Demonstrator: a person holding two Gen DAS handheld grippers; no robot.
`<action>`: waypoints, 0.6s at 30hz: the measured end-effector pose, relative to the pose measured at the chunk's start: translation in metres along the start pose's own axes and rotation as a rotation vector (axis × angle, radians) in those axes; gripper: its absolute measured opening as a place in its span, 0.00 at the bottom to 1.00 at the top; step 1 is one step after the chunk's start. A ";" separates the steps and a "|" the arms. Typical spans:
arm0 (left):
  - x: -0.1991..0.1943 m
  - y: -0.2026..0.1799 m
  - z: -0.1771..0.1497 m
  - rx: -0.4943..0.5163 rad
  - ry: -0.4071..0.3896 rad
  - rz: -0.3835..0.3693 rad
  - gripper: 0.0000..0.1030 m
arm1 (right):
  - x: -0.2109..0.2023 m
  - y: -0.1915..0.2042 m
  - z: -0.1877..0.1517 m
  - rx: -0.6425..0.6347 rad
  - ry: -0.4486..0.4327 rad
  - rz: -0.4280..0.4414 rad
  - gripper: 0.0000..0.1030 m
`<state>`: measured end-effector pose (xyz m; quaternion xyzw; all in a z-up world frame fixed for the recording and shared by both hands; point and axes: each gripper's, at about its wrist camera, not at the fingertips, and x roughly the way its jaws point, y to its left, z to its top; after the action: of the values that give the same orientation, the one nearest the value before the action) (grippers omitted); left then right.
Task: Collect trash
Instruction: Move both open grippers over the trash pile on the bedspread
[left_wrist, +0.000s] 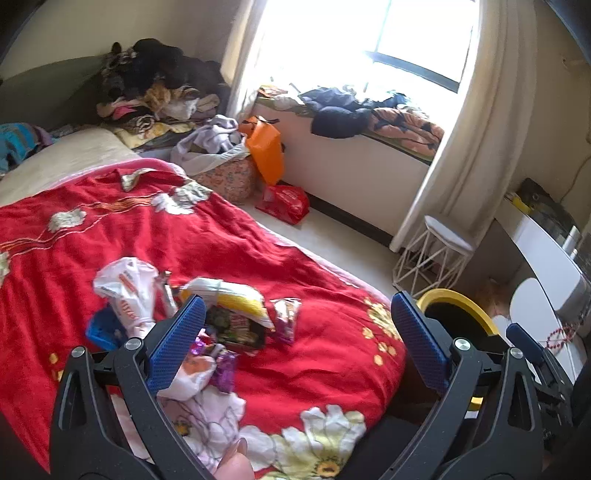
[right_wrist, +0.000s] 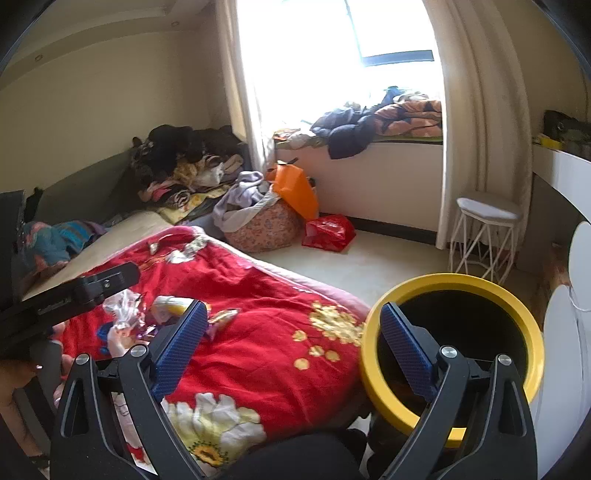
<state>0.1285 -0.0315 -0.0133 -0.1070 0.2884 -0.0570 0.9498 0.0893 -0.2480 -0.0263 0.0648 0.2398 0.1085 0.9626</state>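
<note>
Hovering over the red blanket (left_wrist: 258, 240), the left gripper (left_wrist: 295, 332) stands spread wide and empty — wrappers (left_wrist: 236, 314) lie scattered just beyond its left finger. The right gripper (right_wrist: 291, 343) gapes too, beside the yellow-rimmed bin (right_wrist: 454, 284).

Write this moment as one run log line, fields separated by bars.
left gripper: open, empty | right gripper: open, empty | wrappers: on red blanket | yellow-rimmed bin: beside bed

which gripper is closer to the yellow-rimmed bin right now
Right. The right gripper hangs open at the yellow-rimmed bin, one finger over its mouth; the left gripper sits open over the wrappers on the bed.
</note>
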 end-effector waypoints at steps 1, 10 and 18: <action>0.000 0.005 0.001 -0.008 -0.001 0.008 0.90 | 0.001 0.004 0.000 -0.006 0.002 0.007 0.89; -0.004 0.041 0.005 -0.060 -0.006 0.063 0.90 | 0.021 0.035 0.007 -0.064 0.037 0.060 0.89; -0.012 0.076 0.008 -0.112 -0.010 0.106 0.90 | 0.047 0.064 0.009 -0.121 0.084 0.100 0.89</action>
<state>0.1267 0.0452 -0.0186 -0.1448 0.2915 0.0104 0.9455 0.1227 -0.1751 -0.0275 0.0140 0.2693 0.1735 0.9472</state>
